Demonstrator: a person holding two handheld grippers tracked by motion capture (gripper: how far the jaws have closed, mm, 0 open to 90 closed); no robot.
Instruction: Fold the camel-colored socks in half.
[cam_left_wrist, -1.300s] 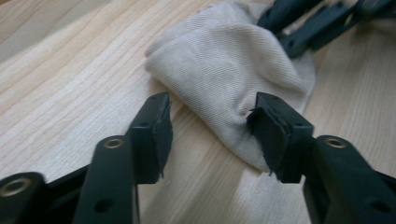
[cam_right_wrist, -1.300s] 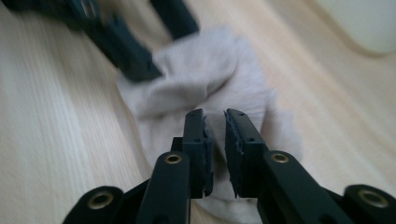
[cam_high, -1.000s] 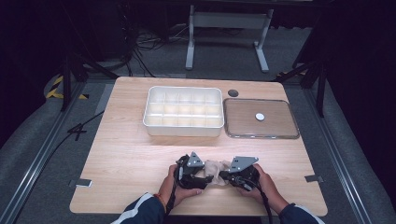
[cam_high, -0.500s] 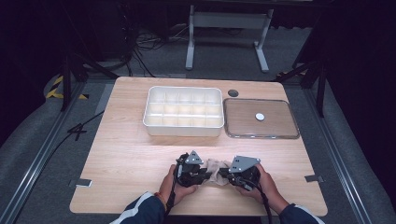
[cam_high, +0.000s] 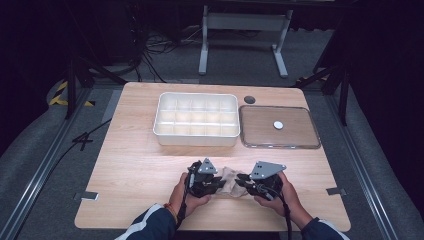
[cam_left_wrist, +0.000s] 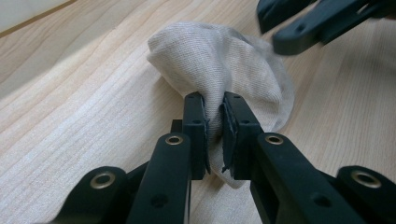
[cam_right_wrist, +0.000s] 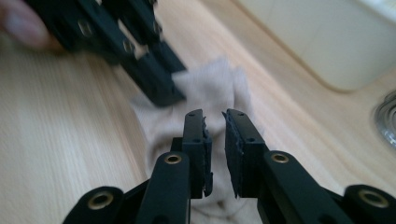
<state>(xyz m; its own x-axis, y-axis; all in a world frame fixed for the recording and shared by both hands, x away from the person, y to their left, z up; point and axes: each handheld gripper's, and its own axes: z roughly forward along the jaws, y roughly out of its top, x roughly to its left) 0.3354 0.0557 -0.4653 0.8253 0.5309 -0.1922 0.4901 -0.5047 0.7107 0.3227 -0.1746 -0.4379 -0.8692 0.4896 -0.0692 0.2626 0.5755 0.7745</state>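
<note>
Near the front edge of the wooden table, between the person's two hands, lies a small beige cloth, bunched up rather than flat. The left gripper comes at it from the left and the right gripper from the right, their tips close together over the fabric. Seen from the left gripper view, the left gripper has its two black jaws pressed together on a fold of the cloth, which bulges up behind them in a rounded hump; these jaws have just been closing, and the fabric is pinched between the pads. Across the top right of that view the right gripper's jaws reach in just above the cloth. From the right gripper view, the right gripper stands with a narrow gap between its jaws, which have just been opening; the cloth lies under and beyond them, and I cannot tell whether the pads still touch it. Farther back on the table sit a white compartment tray and, just to its right, a clear lid with a small white disc on it, both well apart from the cloth.
</note>
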